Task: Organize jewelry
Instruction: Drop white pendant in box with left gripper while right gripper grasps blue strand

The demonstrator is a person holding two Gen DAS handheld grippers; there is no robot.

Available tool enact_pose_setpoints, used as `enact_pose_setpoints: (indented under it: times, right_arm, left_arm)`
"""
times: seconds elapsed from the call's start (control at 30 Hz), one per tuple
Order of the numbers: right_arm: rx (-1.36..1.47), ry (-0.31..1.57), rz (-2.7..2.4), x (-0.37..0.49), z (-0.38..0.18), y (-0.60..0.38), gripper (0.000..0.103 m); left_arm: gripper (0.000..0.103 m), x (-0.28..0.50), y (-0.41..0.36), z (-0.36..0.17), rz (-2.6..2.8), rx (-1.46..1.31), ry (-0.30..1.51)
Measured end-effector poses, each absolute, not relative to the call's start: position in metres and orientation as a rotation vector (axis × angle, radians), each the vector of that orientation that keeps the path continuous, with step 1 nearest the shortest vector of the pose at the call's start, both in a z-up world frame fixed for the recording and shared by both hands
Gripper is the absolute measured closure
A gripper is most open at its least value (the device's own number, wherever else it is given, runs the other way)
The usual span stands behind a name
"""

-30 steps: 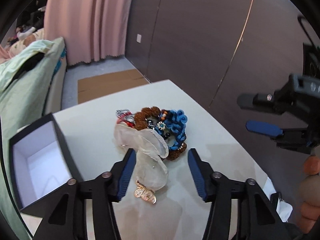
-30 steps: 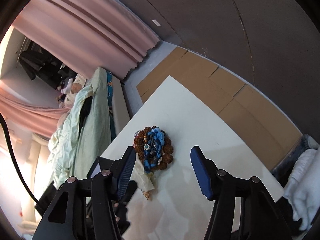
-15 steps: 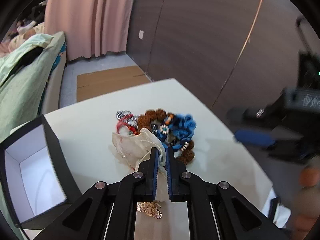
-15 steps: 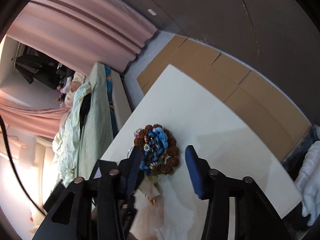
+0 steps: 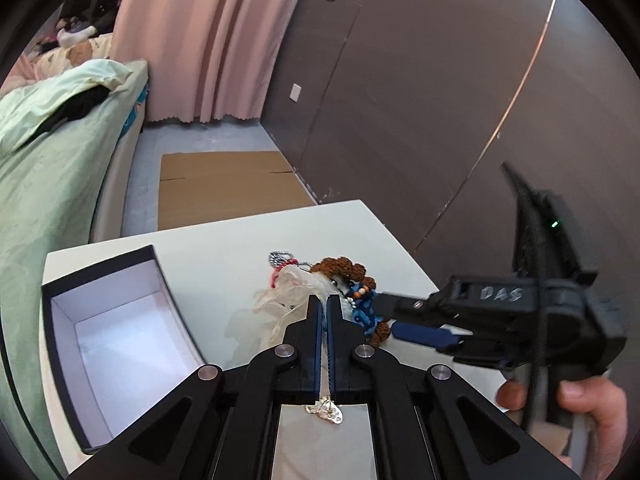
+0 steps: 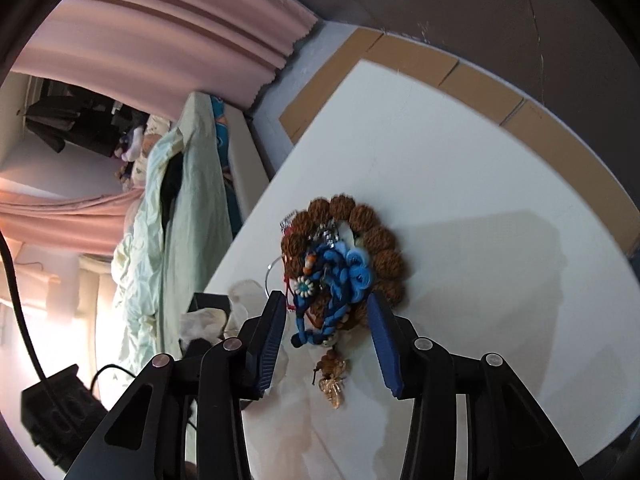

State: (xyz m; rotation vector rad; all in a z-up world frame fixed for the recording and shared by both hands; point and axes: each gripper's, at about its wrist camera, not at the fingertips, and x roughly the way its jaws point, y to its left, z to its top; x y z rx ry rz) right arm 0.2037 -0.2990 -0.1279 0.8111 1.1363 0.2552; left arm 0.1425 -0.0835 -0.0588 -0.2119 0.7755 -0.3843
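On the white table (image 5: 224, 252) lies a tangle of jewelry (image 6: 340, 264): a brown bead bracelet (image 6: 384, 260), a blue braided cord (image 6: 332, 280), red thread and a silver chain. My left gripper (image 5: 327, 308) is shut on a sheer white pouch (image 5: 284, 300), whose gold charm (image 5: 326, 414) hangs below the fingers. My right gripper (image 6: 328, 312) straddles the near end of the tangle with the blue cord between its fingers and gaps at both pads. In the left wrist view the right gripper (image 5: 390, 318) reaches in from the right. An open black box (image 5: 100, 268) with a white inside stands left.
A bed with a pale green duvet (image 5: 52, 152) runs along the table's left side. Flat cardboard (image 5: 224, 184) lies on the floor beyond the table, before a dark wardrobe wall (image 5: 420, 100) and pink curtain (image 5: 200, 40). A person's hand (image 5: 592, 404) holds the right gripper.
My left gripper closed on the pouch and rose a little with it. The right gripper came down and forward over the jewelry tangle, and its jaws narrowed.
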Motion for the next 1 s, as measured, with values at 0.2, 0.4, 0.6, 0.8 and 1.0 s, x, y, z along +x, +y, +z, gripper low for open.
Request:
enact_pose_setpoints:
  times: [0.2, 0.4, 0.6, 0.8, 1.0]
  right_arm:
    - [0.778, 1.158, 0.222, 0.209, -0.136, -0.286, 0.058]
    - [0.726, 1.155, 0.186, 0.216, -0.135, -0.279, 0.061]
    - [0.701, 1.193, 0.176, 0.219, -0.146, -0.279, 0.088]
    - [0.702, 1.135, 0.194, 0.21, -0.133, -0.279, 0.091]
    - [0.709, 1.046, 0.222, 0.202, -0.112, -0.279, 0.092]
  left_arm:
    - [0.102, 0.139, -0.063, -0.043, -0.378, -0.253, 0.73]
    - [0.102, 0.13, -0.048, -0.018, -0.385, -0.274, 0.659]
    - [0.102, 0.122, -0.027, 0.0, -0.365, -0.295, 0.602]
    - [0.102, 0.122, -0.001, -0.004, -0.305, -0.324, 0.613]
    - [0.101, 0.127, 0.016, -0.017, -0.24, -0.352, 0.67]
